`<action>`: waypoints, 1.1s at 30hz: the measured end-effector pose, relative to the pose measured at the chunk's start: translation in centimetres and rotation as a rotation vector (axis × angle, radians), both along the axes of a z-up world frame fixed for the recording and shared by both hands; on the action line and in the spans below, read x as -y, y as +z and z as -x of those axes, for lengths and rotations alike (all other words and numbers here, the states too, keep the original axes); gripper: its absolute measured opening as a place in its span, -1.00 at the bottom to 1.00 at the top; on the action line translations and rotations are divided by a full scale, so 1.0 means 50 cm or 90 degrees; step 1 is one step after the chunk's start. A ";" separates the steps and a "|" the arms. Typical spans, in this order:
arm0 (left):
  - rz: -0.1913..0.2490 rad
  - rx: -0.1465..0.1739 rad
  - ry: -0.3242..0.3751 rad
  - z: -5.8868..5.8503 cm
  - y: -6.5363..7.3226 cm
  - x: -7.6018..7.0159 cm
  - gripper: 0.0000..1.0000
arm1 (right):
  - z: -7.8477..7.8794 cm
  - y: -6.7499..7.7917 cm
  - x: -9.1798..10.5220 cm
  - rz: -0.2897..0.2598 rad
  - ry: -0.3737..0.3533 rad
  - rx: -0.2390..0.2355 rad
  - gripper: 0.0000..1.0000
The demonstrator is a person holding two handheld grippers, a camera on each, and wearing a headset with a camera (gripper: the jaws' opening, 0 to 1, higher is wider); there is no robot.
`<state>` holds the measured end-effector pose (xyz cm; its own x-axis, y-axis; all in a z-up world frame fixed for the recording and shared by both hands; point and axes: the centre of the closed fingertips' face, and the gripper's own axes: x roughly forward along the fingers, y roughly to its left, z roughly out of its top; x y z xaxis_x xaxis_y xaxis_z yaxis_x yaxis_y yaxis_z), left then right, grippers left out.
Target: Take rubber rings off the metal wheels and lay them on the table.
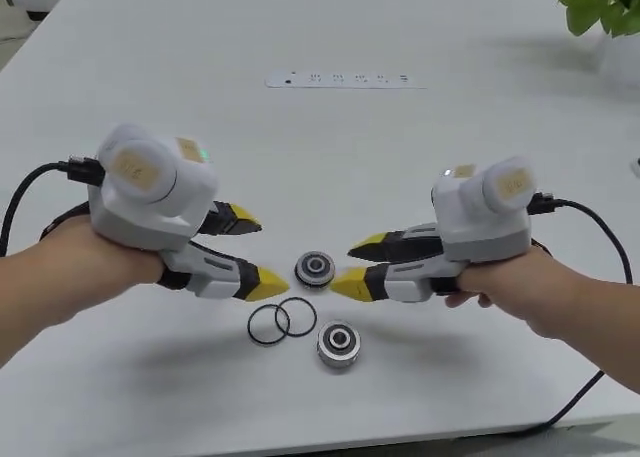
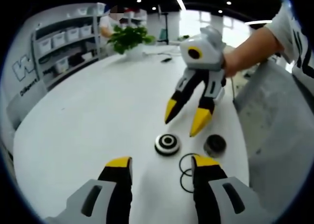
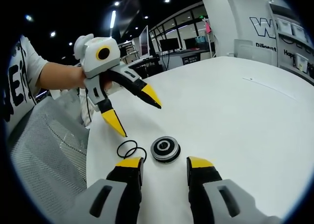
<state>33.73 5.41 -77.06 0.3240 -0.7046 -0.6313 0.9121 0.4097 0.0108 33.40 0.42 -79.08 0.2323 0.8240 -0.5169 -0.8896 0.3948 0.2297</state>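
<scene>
Left tongs (image 1: 262, 254) and right tongs (image 1: 349, 266) are held low over the counter (image 1: 450, 127), tips turned toward each other. Each pair is spread wide and nothing is gripped in either.

Two metal wheels are counted. The first wheel (image 1: 315, 269) is laid flat between the two sets of yellow tips, close to both. The second wheel (image 1: 339, 344) is set nearer the person, just beside the rubber rings (image 1: 282, 321). Two rings are counted, thin and black, laid flat on the counter and overlapping each other, to the left of the second wheel and below the left tongs in the head view. Whether any ring is carried on either wheel cannot be told.

The near edge of the counter is seen a short way below the second wheel, so little room is left on that side. Beyond the first wheel a broad bare stretch of white surface is offered, as far as one socket strip (image 1: 345, 79). One plant (image 1: 600, 2) is placed at the far right corner, well apart from the work.
</scene>
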 end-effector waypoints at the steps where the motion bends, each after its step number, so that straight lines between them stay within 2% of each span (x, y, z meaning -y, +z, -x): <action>1: 0.001 -0.001 -0.001 0.000 -0.001 0.002 -0.02 | 0.001 -0.001 -0.001 0.001 0.001 0.000 -0.36; 13: 0.011 -0.008 -0.013 -0.003 -0.013 0.032 -0.18 | 0.002 -0.006 -0.007 0.007 0.013 0.006 -0.37; 16: 0.020 -0.014 -0.014 -0.004 -0.014 0.041 -0.21 | 0.001 -0.008 -0.006 0.006 0.012 0.005 -0.37; 21: 0.019 -0.019 -0.018 -0.008 -0.020 0.054 -0.28 | -0.001 -0.012 -0.003 0.006 0.009 0.002 -0.37; 25: 0.031 -0.031 -0.018 -0.008 -0.022 0.066 -0.38 | -0.001 -0.015 -0.002 0.004 0.007 -0.001 -0.37; 33: 0.025 -0.029 -0.025 -0.011 -0.033 0.083 -0.46 | -0.001 -0.022 -0.001 0.007 0.008 -0.005 -0.37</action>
